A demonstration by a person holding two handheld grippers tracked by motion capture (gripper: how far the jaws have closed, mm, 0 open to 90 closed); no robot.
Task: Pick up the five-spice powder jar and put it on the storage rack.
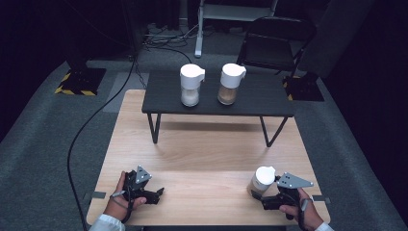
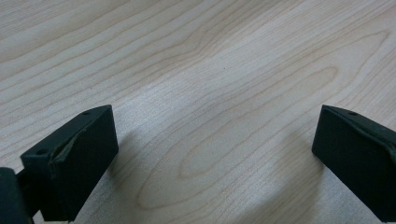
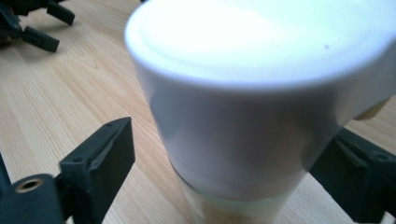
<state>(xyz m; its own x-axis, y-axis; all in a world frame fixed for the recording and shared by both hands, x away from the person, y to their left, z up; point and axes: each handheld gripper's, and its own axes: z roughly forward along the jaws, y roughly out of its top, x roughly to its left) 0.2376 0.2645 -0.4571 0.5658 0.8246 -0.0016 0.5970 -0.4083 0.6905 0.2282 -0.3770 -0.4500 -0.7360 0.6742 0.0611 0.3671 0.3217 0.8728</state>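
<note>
Right tongs [image 1: 263, 192] straddle the white-lidded jar [image 1: 262, 179], left pad clear; left tongs [image 1: 155, 192] gape over bare tabletop [image 1: 207, 159].

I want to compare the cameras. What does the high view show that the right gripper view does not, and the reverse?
High view alone: the black shelf carrying two white-lidded jars, and a chair behind. Right gripper view alone: a gap between the left jaw and the near jar, so the right gripper is not yet pressing it. Both: that jar, the wooden table and the left gripper.
</note>
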